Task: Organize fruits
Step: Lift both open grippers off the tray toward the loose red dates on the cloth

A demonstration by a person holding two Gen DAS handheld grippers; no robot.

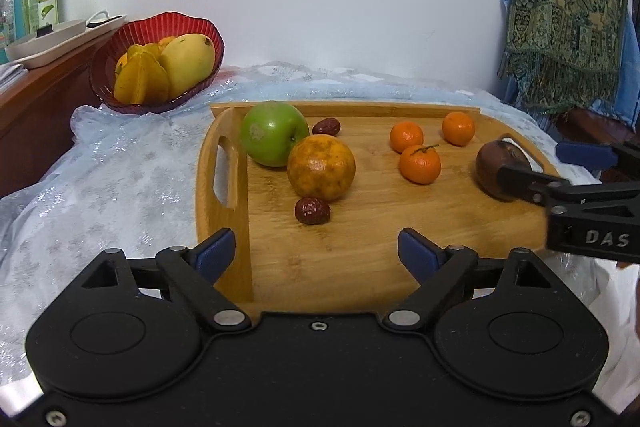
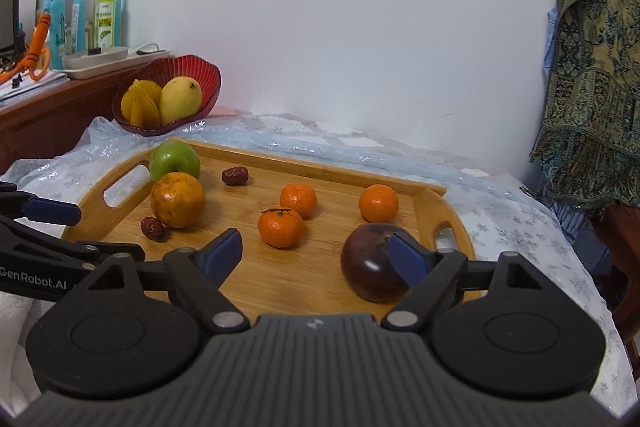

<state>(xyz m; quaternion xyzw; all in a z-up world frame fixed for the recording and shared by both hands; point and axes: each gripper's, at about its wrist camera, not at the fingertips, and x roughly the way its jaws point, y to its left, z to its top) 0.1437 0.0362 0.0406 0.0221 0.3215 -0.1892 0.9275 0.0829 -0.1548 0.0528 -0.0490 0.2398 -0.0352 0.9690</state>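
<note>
Nearest, the left hand-held gripper (image 1: 312, 251) and the right hand-held gripper (image 2: 316, 253) both stand released with nothing between their pads, over the near edge of the wooden tray (image 2: 344, 167) on the cloth-covered tabletop (image 1: 120, 179). The right one's finger hides part of the dark purple fruit (image 2: 372, 267). Farther back lie three mandarins (image 2: 280, 227), a large orange (image 1: 321, 167), a green apple (image 1: 272, 133) and two red dates (image 1: 312, 211); beyond, the red bowl (image 1: 120, 39) holds a mango (image 1: 188, 59) and star fruit (image 1: 140, 79), partly hiding something orange.
</note>
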